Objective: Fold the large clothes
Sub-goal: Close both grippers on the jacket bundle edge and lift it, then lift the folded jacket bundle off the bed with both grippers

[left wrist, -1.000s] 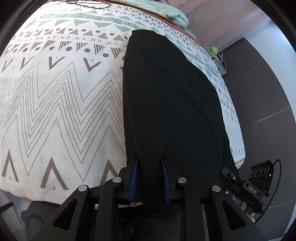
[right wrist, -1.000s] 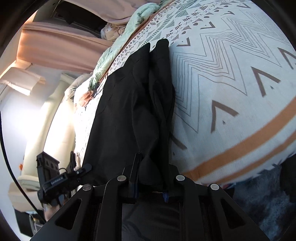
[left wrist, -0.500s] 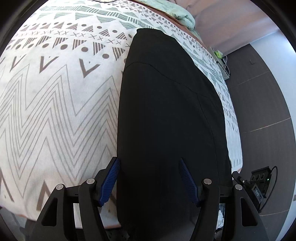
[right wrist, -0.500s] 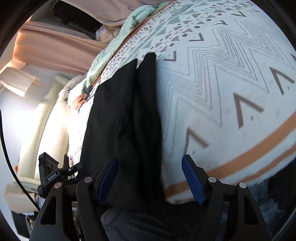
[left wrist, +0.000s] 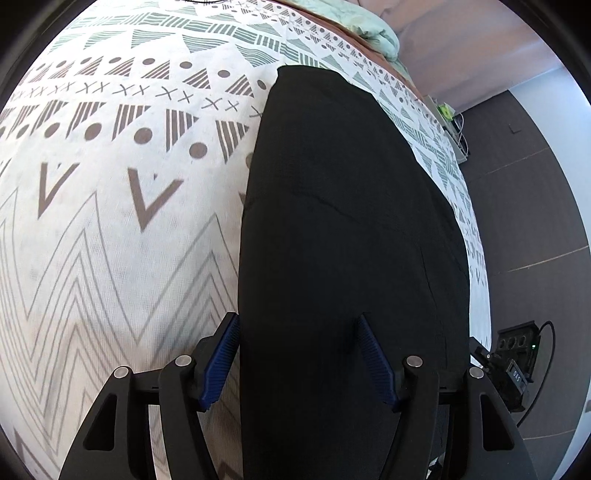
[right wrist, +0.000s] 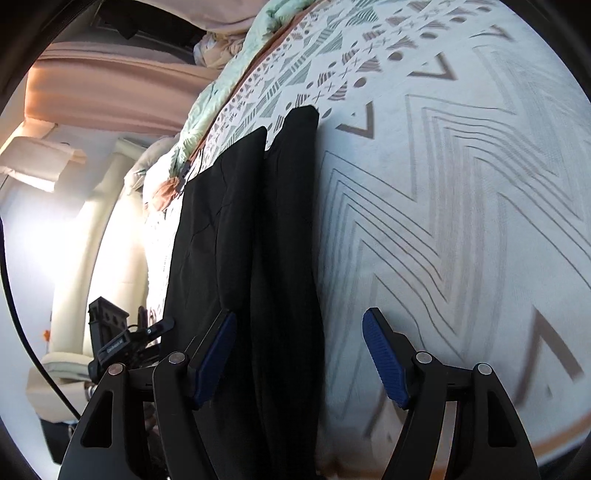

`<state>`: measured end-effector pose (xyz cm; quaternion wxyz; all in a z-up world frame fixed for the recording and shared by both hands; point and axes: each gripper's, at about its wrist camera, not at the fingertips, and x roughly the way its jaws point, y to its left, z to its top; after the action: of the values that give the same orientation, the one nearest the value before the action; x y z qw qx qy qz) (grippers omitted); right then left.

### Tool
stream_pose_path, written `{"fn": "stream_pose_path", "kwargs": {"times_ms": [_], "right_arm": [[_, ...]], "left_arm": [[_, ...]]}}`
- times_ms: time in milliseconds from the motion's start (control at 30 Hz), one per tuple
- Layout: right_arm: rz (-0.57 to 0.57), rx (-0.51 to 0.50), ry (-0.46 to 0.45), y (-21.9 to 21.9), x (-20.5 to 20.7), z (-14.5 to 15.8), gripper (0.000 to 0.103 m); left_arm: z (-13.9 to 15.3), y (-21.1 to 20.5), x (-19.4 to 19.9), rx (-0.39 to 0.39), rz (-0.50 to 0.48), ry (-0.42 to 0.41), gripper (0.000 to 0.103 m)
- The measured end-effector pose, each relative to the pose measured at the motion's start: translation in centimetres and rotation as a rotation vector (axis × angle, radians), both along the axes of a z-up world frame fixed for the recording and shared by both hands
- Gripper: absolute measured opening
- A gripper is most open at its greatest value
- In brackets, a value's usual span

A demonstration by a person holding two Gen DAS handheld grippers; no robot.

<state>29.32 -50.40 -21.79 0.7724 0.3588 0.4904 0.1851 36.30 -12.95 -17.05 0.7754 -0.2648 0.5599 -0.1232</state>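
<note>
A long black garment (left wrist: 343,229) lies flat and lengthwise on a bed with a white patterned cover (left wrist: 110,229). My left gripper (left wrist: 297,325) is open, its blue pads (left wrist: 221,354) spread just above the garment's near end, holding nothing. In the right wrist view the garment (right wrist: 251,229) shows as two long black panels side by side. My right gripper (right wrist: 299,325) is open above its near end, the left pad (right wrist: 218,347) over the cloth and the right pad over the bed cover (right wrist: 461,221).
A mint green blanket (left wrist: 354,18) lies bunched at the bed's far end. Dark floor (left wrist: 524,206) runs along the right of the bed, with a small black device (left wrist: 515,354) on it. A cream seat (right wrist: 74,266) stands beside the bed in the right wrist view.
Both grippers were shut on the garment's near edge a second ago. Both have opened and let it go, and have moved forward over the garment.
</note>
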Motion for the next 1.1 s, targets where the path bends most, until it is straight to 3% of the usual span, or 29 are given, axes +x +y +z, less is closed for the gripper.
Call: {"fn": "stream_pose_path", "kwargs": {"times_ms": [333, 600, 767, 867, 900, 1000, 1100], "right_arm": [[0.061, 0.127, 0.008, 0.8, 5.3, -1.4, 0.071], [0.11, 0.111, 0.009, 3.1, 9.1, -1.3, 0.071], [0.138, 0.102, 0.02, 4.3, 11.1, -1.3, 0.07], [0.153, 0.062, 0.035, 4.7, 11.8, -1.1, 0.038], [0.158, 0.064, 0.037, 4.8, 11.9, -1.1, 0.031], [0.175, 0.04, -0.012, 5.4, 11.5, 0.4, 0.022], [0.177, 0.025, -0.068, 5.8, 10.4, 2.9, 0.019]], "left_arm": [[-0.6, 0.4, 4.3, 0.004, 0.005, -0.003, 0.062], [-0.2, 0.8, 6.8, 0.039, 0.02, -0.029, 0.059], [-0.2, 0.3, 8.0, 0.081, 0.009, -0.027, 0.051], [0.2, 0.1, 7.7, 0.093, 0.002, -0.04, 0.041], [0.4, 0.1, 7.5, 0.086, 0.001, -0.048, 0.035], [1.4, -0.1, 6.9, 0.078, -0.008, -0.078, 0.02], [2.8, -0.3, 6.1, 0.061, 0.004, -0.108, 0.016]]}}
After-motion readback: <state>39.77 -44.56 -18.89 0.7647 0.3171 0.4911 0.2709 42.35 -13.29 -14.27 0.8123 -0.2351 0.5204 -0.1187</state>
